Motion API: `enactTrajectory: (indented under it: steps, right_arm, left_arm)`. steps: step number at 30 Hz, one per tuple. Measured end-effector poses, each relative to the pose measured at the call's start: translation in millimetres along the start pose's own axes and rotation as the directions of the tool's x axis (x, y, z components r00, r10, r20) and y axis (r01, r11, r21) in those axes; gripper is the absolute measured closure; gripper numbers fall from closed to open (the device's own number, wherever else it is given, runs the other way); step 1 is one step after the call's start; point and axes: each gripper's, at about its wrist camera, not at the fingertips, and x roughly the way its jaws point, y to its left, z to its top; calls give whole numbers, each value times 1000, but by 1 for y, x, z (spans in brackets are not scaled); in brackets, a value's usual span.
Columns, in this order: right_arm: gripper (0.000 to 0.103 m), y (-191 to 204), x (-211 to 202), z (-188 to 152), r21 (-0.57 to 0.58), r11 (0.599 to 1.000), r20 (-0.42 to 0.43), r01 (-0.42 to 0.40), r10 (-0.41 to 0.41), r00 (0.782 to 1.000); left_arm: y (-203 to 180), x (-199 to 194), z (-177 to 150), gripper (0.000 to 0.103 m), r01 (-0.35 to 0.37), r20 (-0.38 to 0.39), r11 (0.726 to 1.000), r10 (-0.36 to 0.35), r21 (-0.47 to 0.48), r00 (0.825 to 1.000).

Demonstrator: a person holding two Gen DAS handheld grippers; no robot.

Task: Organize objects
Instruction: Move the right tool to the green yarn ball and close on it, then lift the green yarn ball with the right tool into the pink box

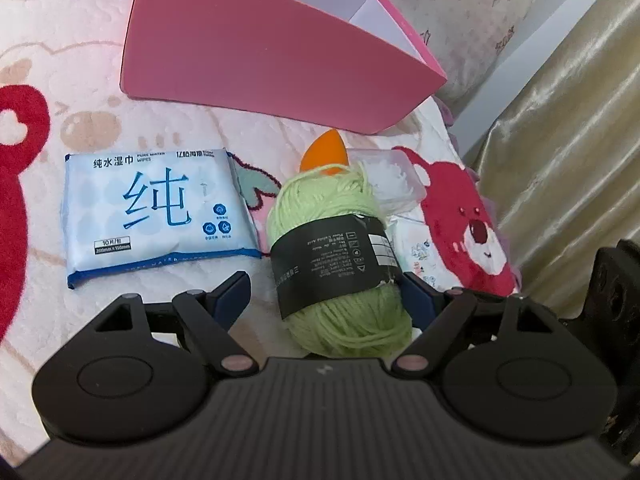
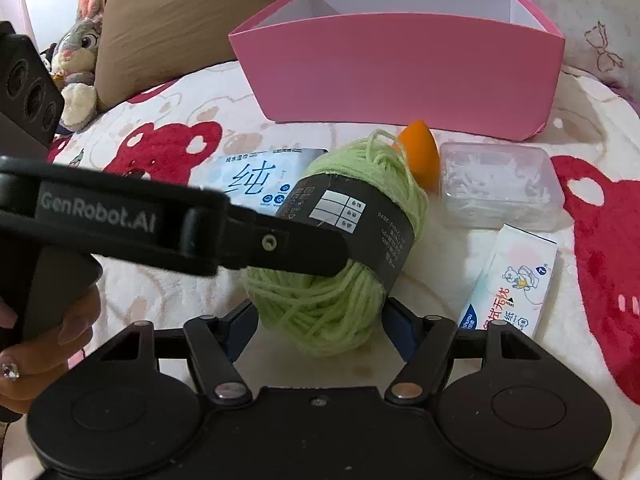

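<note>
I see both grippers at the green yarn ball [image 2: 340, 240]: my right gripper [image 2: 320, 320] pinches it, left gripper [image 1: 324, 296] spread beside it; pink box [image 2: 400, 72] at twelve o'clock.

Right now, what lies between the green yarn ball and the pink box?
An orange teardrop-shaped sponge lies between the green yarn ball and the pink box, clearest in the right wrist view.
</note>
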Motion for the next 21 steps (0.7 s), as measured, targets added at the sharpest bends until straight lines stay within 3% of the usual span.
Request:
enactTrajectory:
  steps: [4, 7, 10, 12, 14, 17, 21]
  right_arm:
    - [15, 5, -6, 2, -20, 1000, 32, -9, 9, 999]
    - [13, 9, -9, 4, -49, 999, 59, -13, 16, 998]
    - [13, 7, -7, 6, -34, 999, 69, -17, 19, 997]
    - [19, 3, -5, 6, -6, 1000, 70, -16, 16, 997]
    - [35, 1, -5, 2, 4, 1000, 65, 10, -10, 998]
    - [43, -1, -11, -4, -2, 1000, 89, 9, -9, 996]
    - [45, 1, -20, -4, 5, 1000, 104, 17, -17, 994]
  left_arm:
    - [-6, -5, 4, 23, 24, -7, 1000, -24, 8, 1000]
    - [-11, -6, 6, 22, 67, -37, 998, -67, -6, 997]
    - [-15, -3, 5, 23, 22, -38, 1000, -22, -8, 999]
    - [-17, 0, 3, 43, -50, -32, 998, 51, 22, 998]
    - [-21, 5, 0, 47, -94, -48, 993, 97, 71, 994]
    - [-28, 0, -4, 52, -93, -36, 991, 97, 93, 995]
    - [-37, -7, -5, 53, -88, -19, 989, 91, 116, 996]
